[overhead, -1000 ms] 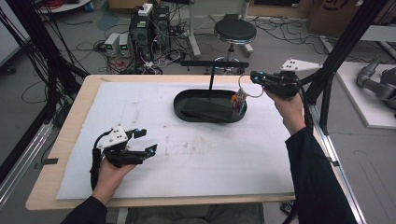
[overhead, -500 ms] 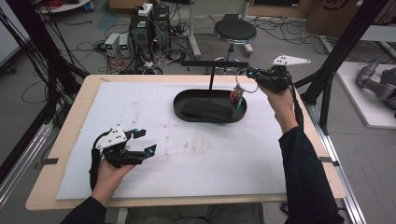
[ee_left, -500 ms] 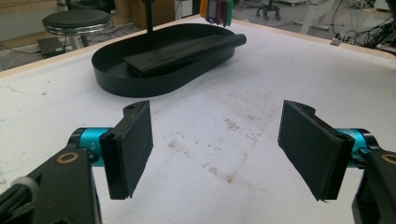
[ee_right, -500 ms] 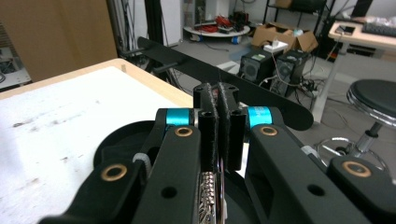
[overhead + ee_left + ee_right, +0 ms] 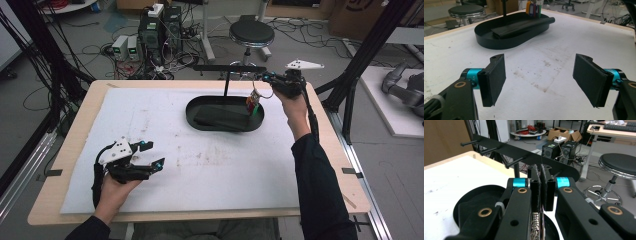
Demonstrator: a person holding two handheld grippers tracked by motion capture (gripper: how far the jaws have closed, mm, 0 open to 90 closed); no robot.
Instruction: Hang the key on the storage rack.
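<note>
My right gripper (image 5: pixel 263 78) is raised over the right end of a black oval tray (image 5: pixel 193 108), shut on the ring of a key bunch with coloured tags (image 5: pixel 253 103) that dangles over the tray. In the right gripper view the jaws (image 5: pixel 543 173) are pressed together, a chain of the key bunch (image 5: pixel 535 220) hangs below, and a black rack bar with pegs (image 5: pixel 524 157) runs just beyond. The rack bar (image 5: pixel 230 68) stands on a post in the tray. My left gripper (image 5: pixel 153 154) rests open at the front left, nothing between its pads (image 5: pixel 495 77).
A flat black block (image 5: pixel 220 117) lies inside the tray (image 5: pixel 486 42). White matting (image 5: pixel 210 160) covers the wooden table. Behind the table stand a stool (image 5: pixel 251 34) and floor electronics with cables (image 5: pixel 150 30). Black frame posts (image 5: pixel 360 65) rise at the right.
My right gripper has moved up and away from the person with the key bunch, closer to the rack bar. The left gripper has stayed put.
</note>
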